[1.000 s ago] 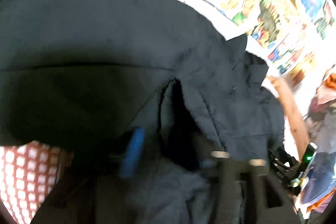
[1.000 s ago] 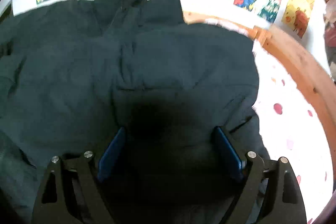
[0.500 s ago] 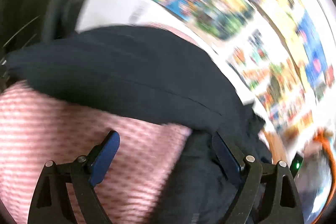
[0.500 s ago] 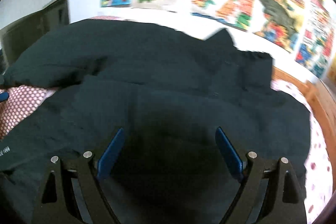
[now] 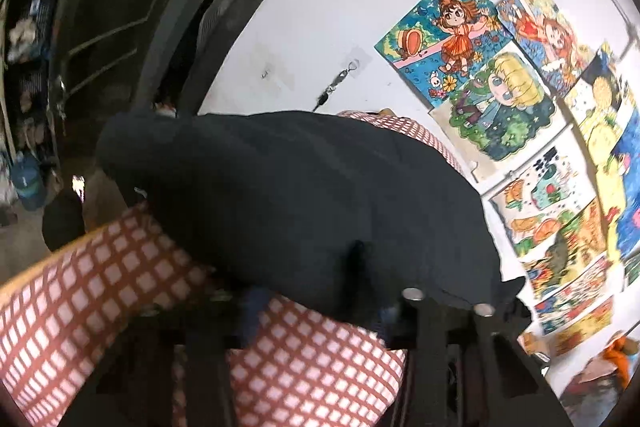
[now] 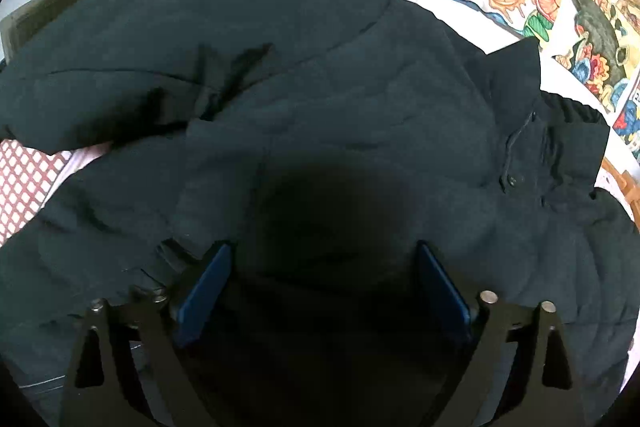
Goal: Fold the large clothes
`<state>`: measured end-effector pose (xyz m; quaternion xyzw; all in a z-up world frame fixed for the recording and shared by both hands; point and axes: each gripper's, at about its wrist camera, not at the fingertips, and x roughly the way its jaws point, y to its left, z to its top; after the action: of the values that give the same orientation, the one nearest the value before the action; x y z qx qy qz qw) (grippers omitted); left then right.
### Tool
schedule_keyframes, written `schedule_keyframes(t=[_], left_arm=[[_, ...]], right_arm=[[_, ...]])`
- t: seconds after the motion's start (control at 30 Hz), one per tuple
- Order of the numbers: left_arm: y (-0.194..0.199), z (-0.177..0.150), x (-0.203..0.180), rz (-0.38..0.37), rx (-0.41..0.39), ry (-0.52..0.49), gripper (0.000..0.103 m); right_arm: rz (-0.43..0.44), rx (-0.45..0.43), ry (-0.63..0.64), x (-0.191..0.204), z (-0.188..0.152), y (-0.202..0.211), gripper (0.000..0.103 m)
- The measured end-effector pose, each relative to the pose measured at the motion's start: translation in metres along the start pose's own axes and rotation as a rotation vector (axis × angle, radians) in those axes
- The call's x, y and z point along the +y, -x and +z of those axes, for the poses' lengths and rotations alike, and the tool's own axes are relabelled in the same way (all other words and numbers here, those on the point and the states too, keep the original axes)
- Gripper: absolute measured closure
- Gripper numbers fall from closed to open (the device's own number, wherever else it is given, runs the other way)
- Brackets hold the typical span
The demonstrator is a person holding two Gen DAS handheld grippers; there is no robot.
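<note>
A large dark jacket (image 6: 320, 99) lies spread over a bed with red-checked bedding (image 5: 312, 363). Its collar (image 6: 532, 115) points right, towards the wall. One sleeve (image 5: 280, 195) stretches across the checked cover near the bed's end. My left gripper (image 5: 320, 309) sits low at that sleeve's near edge. Its jaws are closing, and the dark fabric puckers between the blue pads (image 5: 254, 307). My right gripper (image 6: 324, 283) hovers over the jacket's body. Its jaws are still opening, its blue pads (image 6: 204, 287) stand wide apart, and cloth lies under them but is not pinched.
Bright cartoon posters (image 5: 496, 79) cover the white wall behind the bed. A dark door (image 5: 120, 7) stands to the left, with a water bottle (image 5: 28, 183) on the floor. A wooden bed rail (image 6: 624, 183) runs at the right.
The left gripper swung from the jacket's body to the sleeve at the bed's end, and its jaws narrowed onto the sleeve edge. The right gripper slid leftward across the jacket and stayed open.
</note>
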<state>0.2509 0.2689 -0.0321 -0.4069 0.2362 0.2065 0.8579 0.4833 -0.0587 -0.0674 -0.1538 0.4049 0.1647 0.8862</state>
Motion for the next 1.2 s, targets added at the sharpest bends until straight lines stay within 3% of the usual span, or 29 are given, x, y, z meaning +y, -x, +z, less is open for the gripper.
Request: schedule_keyframes(t=[0.1, 0.17, 0.47, 0.63, 0.77, 0.93, 1.07, 1.2], left_arm=[[0.000, 0.004, 0.001, 0.010, -0.029, -0.032, 0.089], [0.004, 0.006, -0.004, 0.013, -0.056, -0.061, 0.093], [0.044, 0.025, -0.063, -0.044, -0.214, -0.264, 0.096], [0.080, 0.016, -0.128, -0.136, -0.347, -0.475, 0.097], [0.101, -0.005, -0.191, -0.273, -0.389, -0.650, 0.097], [0.107, -0.046, -0.261, -0.442, -0.349, -0.835, 0.097], [0.091, -0.090, -0.310, -0.558, -0.186, -0.926, 0.097], [0.069, -0.136, -0.338, -0.627, -0.075, -0.996, 0.097]], right_arm=[[0.025, -0.003, -0.030, -0.006, -0.004, -0.003, 0.007], [0.041, -0.012, -0.045, -0.008, -0.005, -0.002, 0.007], [0.144, -0.110, -0.217, -0.055, -0.014, 0.049, 0.007], [0.126, -0.175, -0.292, -0.092, -0.028, 0.083, 0.007], [0.083, -0.227, -0.351, -0.122, -0.040, 0.105, 0.007], [0.000, -0.274, -0.422, -0.165, -0.062, 0.127, 0.007], [-0.053, -0.264, -0.489, -0.196, -0.086, 0.137, 0.007], [-0.115, -0.235, -0.530, -0.224, -0.112, 0.141, 0.007]])
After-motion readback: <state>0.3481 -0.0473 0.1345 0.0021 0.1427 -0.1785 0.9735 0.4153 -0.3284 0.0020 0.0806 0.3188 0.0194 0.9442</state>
